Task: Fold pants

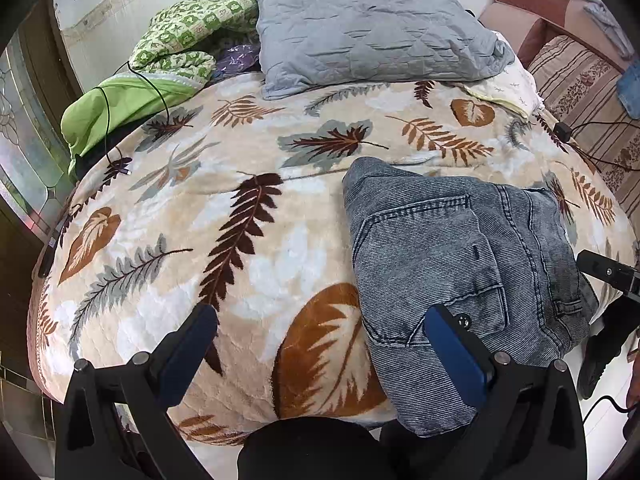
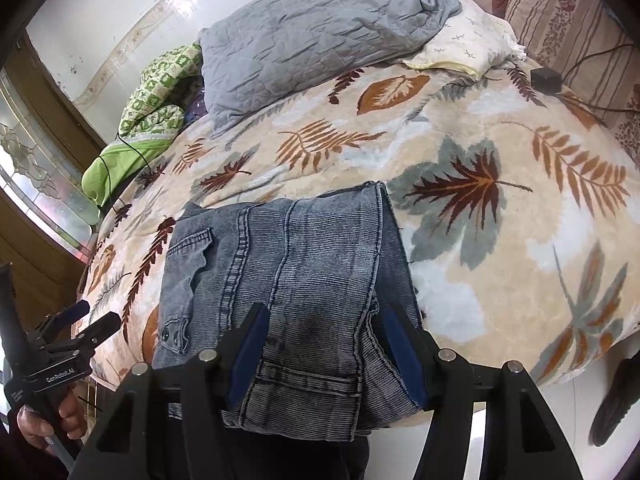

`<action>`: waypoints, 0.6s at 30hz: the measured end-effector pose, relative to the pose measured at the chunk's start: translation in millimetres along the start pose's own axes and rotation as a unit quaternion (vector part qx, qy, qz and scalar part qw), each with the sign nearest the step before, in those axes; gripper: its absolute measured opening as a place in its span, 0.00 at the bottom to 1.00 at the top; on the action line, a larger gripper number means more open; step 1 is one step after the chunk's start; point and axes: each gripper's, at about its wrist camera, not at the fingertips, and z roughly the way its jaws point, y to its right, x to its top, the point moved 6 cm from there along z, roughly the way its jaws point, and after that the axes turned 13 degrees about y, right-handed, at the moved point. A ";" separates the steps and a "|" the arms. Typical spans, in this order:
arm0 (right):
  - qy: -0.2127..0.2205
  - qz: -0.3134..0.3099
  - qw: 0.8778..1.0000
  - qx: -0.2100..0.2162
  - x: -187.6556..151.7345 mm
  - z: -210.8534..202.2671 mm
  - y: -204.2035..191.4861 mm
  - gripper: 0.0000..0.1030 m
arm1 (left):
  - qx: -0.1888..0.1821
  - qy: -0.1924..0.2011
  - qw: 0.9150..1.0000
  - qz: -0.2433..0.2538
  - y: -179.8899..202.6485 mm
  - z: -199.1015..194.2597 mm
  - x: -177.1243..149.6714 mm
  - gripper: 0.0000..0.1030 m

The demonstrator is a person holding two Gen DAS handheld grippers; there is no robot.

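The grey-blue denim pants (image 1: pixel 460 264) lie folded into a compact stack at the near edge of the bed, back pocket up; they also show in the right wrist view (image 2: pixel 288 280). My left gripper (image 1: pixel 320 320) is open and empty above the blanket, its right finger (image 1: pixel 452 352) over the pants' left edge. It also shows in the right wrist view (image 2: pixel 88 320) at the far left. My right gripper (image 2: pixel 324 320) is open, its fingers straddling the near end of the stack without pinching it. Part of it shows in the left wrist view (image 1: pixel 608 272).
The bed carries a beige leaf-print blanket (image 1: pixel 240 220). A grey quilted pillow (image 1: pixel 368 28) and green bedding (image 1: pixel 168 60) lie at the far end. A black cable (image 1: pixel 132 92) and a charger (image 2: pixel 546 78) rest on the bed. A striped sofa cushion (image 1: pixel 580 80) stands right.
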 end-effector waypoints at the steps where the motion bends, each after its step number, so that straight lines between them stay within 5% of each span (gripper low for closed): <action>1: -0.001 0.000 1.000 0.000 -0.3 0.4 0.5 0.62 | 0.000 -0.001 1.000 0.000 -0.1 0.6 -0.3 1.00; 18: -0.006 0.017 1.000 -0.003 -0.2 9.0 13.8 0.62 | 0.002 -0.011 1.000 0.009 7.2 10.5 -0.8 1.00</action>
